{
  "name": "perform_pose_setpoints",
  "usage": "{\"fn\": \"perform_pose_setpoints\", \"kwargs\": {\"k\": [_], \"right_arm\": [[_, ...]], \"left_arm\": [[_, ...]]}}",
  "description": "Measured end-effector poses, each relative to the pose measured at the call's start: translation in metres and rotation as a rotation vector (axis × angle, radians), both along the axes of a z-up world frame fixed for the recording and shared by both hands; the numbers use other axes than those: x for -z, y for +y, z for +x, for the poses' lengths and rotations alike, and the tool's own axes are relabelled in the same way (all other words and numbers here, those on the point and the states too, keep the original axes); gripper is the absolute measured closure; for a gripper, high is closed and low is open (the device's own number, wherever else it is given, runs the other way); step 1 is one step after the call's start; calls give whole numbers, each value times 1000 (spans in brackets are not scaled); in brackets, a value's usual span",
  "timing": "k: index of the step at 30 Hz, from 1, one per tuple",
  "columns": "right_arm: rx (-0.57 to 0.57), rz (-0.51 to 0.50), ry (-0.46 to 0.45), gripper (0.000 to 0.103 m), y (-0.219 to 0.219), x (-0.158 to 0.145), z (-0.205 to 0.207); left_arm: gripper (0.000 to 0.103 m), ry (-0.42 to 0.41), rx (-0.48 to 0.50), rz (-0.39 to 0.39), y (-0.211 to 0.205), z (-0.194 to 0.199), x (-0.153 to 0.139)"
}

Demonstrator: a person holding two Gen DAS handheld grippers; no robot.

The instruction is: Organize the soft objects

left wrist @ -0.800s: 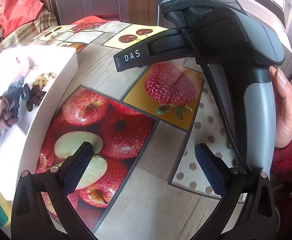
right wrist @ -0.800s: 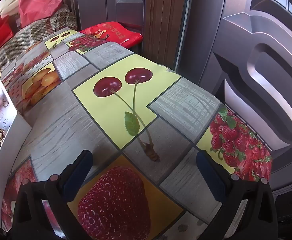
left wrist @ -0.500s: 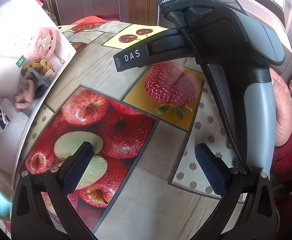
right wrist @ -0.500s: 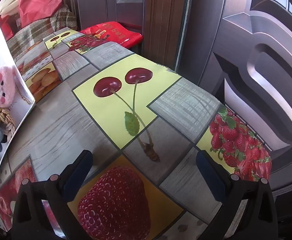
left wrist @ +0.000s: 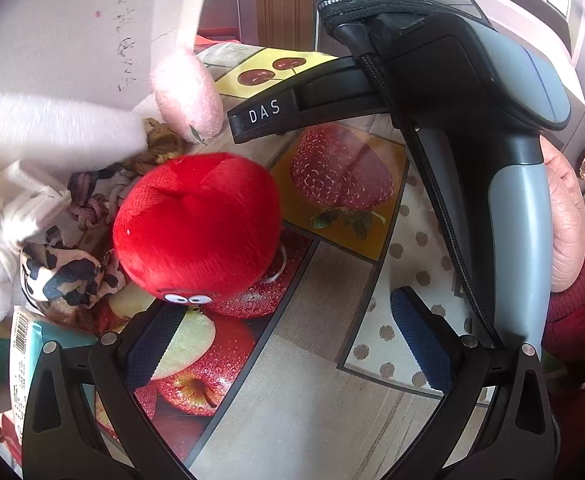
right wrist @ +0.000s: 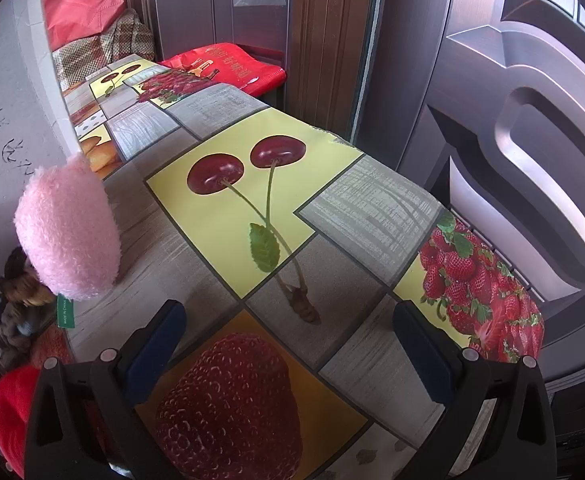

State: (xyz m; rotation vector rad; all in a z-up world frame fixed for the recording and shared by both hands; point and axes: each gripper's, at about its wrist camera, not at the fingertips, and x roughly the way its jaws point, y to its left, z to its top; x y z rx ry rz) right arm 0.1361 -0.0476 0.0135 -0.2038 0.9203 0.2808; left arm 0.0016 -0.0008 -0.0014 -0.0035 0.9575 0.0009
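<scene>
From the left wrist view I see my left gripper [left wrist: 288, 330] spread wide above the fruit-print tablecloth [left wrist: 312, 408], with nothing between its blue pads [left wrist: 420, 338]. A round red plush toy [left wrist: 196, 224] with small cartoon eyes sits just ahead of the left-hand pad, close to it, though I cannot tell whether the two touch. Behind the red toy lies a heap of soft things: a fuzzy pink plush [left wrist: 186, 92], a brown braided hair tie [left wrist: 164, 146], a leopard-print scrunchie [left wrist: 68, 276] and a white knitted piece [left wrist: 4, 240], all crowded together at the left. A white foam box [left wrist: 72, 32] with handwriting on it stands tilted above the heap (its surface is blurred in this view). At the lower left edge a pale packet with a barcode [left wrist: 22, 344] is partly hidden by the gripper frame.

My right gripper [right wrist: 288, 346] is likewise spread wide and empty, over the strawberry and cherry panels of the cloth. In the left wrist view its grey handle is wrapped by a hand [left wrist: 564, 220] in a red sleeve [left wrist: 576, 316]. The pink plush shows at the left of the right wrist view, beside the foam box.
</scene>
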Motion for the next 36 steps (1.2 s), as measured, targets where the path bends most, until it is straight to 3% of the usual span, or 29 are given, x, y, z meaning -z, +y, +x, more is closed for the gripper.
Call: {"fn": "perform_pose_setpoints", "kwargs": {"k": [36], "right_arm": [[-1, 0, 4, 0, 1, 0, 0]], "left_arm": [[1, 1, 0, 1, 1, -1, 0]]}}
